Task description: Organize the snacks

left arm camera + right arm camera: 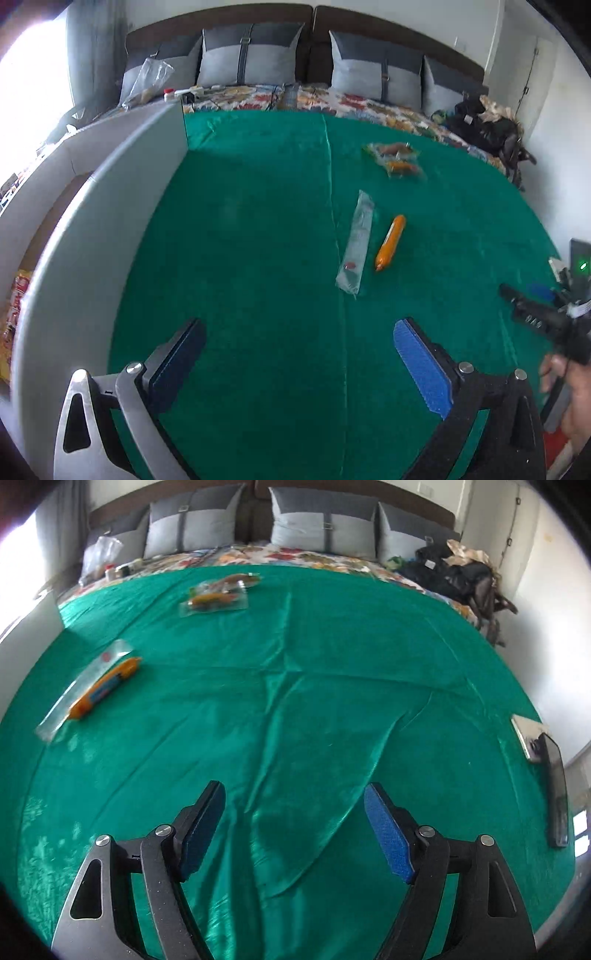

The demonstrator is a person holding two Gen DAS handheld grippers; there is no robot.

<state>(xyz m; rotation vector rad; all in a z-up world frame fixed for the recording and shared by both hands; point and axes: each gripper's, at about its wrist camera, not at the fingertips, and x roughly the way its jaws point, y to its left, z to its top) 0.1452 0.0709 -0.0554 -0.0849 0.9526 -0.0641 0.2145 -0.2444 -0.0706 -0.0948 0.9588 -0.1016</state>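
On the green cloth [258, 229] lies an orange sausage stick [390, 242] beside a long clear packet [356, 243]. Farther back are two clear snack packets [402, 168], one behind the other. My left gripper [299, 324] hangs open over bare cloth, well short of them, with nothing between its blue pads. In the right wrist view the orange stick [107, 686] and the long clear packet [114, 653] lie far left, and the two snack packets [214, 600] sit at the back. The right gripper [294, 788] is open and holds nothing.
A white box wall [110, 221] stands along the left, with colourful packets [14, 306] behind it. A dark phone [556, 794] and a silver device [526, 734] lie at the right edge of the cloth. Grey pillows [314, 528] and a dark heap of clothes [454, 576] line the back.
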